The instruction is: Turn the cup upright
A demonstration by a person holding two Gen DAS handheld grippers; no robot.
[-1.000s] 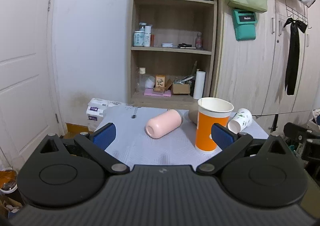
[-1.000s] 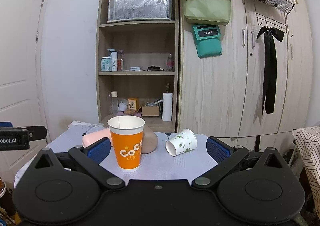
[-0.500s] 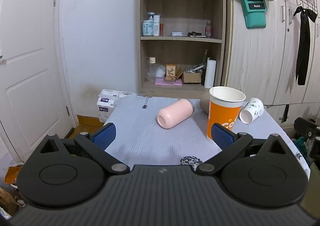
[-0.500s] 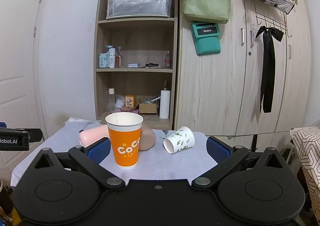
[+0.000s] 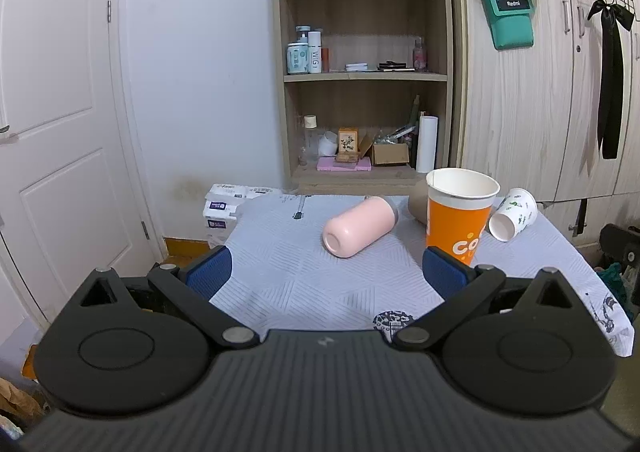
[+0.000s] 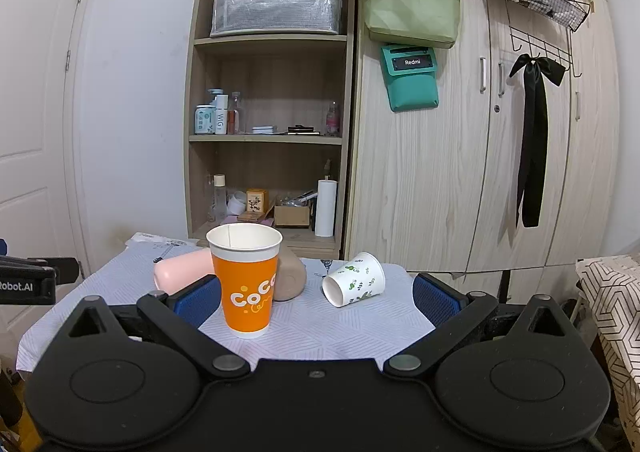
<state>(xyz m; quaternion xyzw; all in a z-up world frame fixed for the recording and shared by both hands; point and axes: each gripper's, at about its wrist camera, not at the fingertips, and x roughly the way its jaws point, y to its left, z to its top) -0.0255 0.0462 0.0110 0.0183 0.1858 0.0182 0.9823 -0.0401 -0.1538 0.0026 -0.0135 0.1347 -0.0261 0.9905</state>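
Observation:
An orange paper cup (image 5: 458, 217) (image 6: 246, 278) stands upright on the cloth-covered table (image 5: 304, 276). A pink cup (image 5: 358, 226) (image 6: 182, 272) lies on its side left of it. A brown cup (image 6: 290, 278) lies behind the orange one. A small white cup with green leaves (image 5: 513, 213) (image 6: 354, 279) lies on its side to the right. My left gripper (image 5: 326, 274) is open and empty near the table's front edge. My right gripper (image 6: 318, 298) is open and empty, facing the white cup from short of it.
A wooden shelf unit (image 6: 272, 131) with bottles and boxes stands behind the table. A wardrobe (image 6: 480, 171) stands to its right. A white door (image 5: 60, 131) is at the left. Boxes (image 5: 220, 207) are stacked by the table's far left corner.
My left gripper has pulled back and up from the table, so the cups look farther away. My right gripper has drawn back slightly. The cups have not moved.

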